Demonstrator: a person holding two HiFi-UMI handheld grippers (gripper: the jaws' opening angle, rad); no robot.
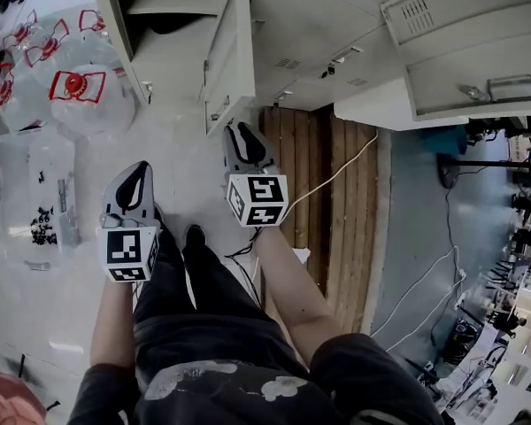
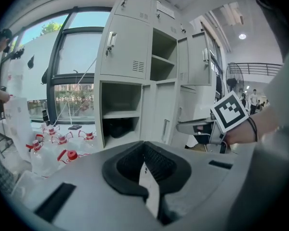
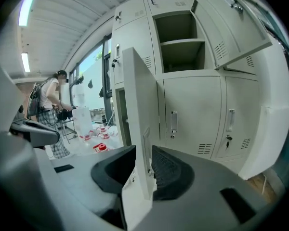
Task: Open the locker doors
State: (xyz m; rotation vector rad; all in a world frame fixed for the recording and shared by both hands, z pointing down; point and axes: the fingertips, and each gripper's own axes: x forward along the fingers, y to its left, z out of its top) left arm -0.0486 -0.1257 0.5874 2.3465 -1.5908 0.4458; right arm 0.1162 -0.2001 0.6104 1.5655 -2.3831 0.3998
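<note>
Right gripper (image 3: 143, 154) jaws slack astride open locker door (image 3: 137, 95) edge, 12 o'clock; left gripper (image 2: 144, 150) clenched, empty

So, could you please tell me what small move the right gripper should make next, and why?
Probably ease the right gripper back off the pale grey metal locker door and free of it. That door already stands swung well out, with its edge between the jaws, so little seems left to pull there, while the neighbouring grey lower door is shut.
</note>
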